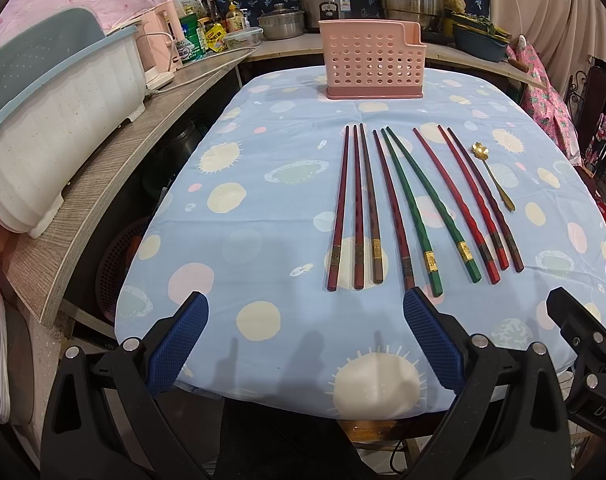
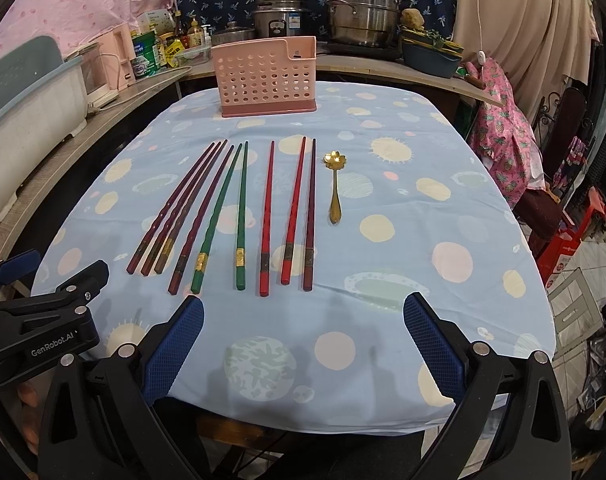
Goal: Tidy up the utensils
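Both claws are spread wide and hold nothing: the left gripper (image 1: 303, 328) and the right gripper (image 2: 303, 330). Chopsticks (image 2: 239, 216) and a spoon (image 2: 335, 184) lie before the pink basket (image 2: 265, 76).

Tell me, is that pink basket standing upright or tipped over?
Upright. The pink basket stands on its darker base at the far end of the table, open top upward.

Chopsticks (image 1: 407, 204) lie before the holder (image 1: 373, 60), spoon (image 1: 489, 172) rightmost.
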A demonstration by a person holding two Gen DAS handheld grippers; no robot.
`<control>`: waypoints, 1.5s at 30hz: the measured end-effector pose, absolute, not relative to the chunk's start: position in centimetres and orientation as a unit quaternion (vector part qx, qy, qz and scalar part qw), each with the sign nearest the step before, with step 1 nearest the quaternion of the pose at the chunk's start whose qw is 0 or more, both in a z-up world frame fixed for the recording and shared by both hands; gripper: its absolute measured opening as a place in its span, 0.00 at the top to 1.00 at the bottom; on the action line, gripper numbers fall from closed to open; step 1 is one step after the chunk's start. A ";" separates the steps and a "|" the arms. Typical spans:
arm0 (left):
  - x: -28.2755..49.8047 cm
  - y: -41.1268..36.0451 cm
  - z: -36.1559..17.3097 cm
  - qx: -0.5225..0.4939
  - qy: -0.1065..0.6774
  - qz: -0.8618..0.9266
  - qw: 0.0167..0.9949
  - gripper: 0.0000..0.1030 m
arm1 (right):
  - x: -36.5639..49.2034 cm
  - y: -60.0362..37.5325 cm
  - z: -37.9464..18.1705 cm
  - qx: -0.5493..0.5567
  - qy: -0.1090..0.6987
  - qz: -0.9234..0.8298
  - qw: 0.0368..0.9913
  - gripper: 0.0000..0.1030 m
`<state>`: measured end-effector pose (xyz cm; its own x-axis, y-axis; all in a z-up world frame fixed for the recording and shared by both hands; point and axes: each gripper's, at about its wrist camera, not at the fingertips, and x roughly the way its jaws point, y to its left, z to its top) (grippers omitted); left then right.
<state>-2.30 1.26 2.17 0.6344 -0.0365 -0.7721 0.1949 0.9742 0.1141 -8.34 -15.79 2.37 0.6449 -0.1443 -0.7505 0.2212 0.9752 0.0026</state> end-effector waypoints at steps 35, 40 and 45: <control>5.0 1.9 -3.3 0.066 0.480 -0.067 0.872 0.27 | -3.1 -20.7 0.0 0.082 0.423 -0.111 0.896 0.07; 5.3 1.9 -3.8 0.063 0.487 -0.069 0.868 0.30 | -2.3 -20.9 -0.1 0.080 0.423 -0.110 0.896 0.13; 5.5 1.8 -3.8 0.059 0.489 -0.070 0.868 0.34 | -1.6 -21.3 -0.1 0.082 0.422 -0.110 0.896 0.19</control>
<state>5.46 1.84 -3.83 0.5125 -0.0638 -0.8563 0.1790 0.9833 0.0339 -1.63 -21.25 -0.06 0.6194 -0.1281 -0.7745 0.2666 0.9623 0.0540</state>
